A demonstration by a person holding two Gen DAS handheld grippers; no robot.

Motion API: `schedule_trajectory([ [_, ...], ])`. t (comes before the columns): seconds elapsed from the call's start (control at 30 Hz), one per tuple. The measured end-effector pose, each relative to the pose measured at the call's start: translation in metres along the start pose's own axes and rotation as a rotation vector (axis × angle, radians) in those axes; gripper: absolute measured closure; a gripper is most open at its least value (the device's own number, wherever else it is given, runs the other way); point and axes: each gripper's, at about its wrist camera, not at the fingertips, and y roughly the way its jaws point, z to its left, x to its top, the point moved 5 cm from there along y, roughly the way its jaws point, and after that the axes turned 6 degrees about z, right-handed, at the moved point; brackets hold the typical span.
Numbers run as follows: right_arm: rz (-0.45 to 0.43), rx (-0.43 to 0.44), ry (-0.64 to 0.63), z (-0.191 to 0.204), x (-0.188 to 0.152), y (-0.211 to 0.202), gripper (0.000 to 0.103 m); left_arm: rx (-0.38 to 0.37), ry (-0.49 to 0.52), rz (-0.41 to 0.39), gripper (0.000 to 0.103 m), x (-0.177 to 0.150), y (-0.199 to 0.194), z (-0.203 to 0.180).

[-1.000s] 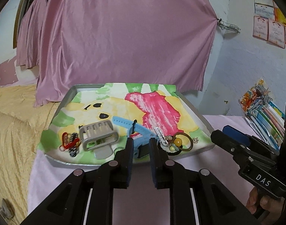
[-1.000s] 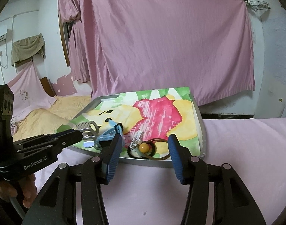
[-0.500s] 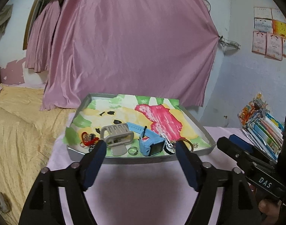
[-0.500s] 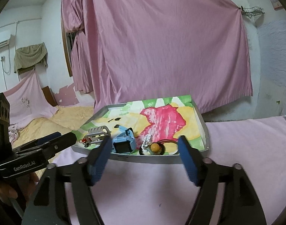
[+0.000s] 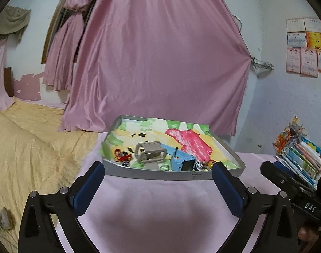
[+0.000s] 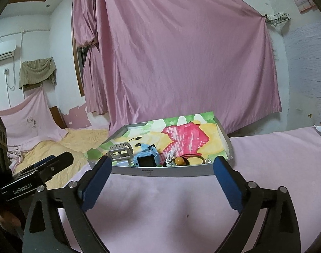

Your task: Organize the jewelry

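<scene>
One grey metal tray holds one blue smartwatch, one grey hair claw, one silver ring, and one orange bead. Two grippers are in view.

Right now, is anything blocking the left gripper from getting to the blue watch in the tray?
Only the tray's front wall. The left gripper, jaws opening and empty, sits over bare pink cloth. The blue watch lies just behind that wall.
</scene>
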Motion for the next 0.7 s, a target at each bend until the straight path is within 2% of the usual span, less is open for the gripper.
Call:
schedule_trajectory([
  [0.4,-0.053,-0.019,0.009,0.002,-0.021,-0.029,0.003,0.052,0.014,-0.045,0.001,-0.021,-0.036,0.012],
  [0.7,-0.095,-0.064,0.004,0.004,-0.039,-0.053,0.002,0.062,-0.011,-0.057,0.001,-0.044,-0.057,0.021],
])
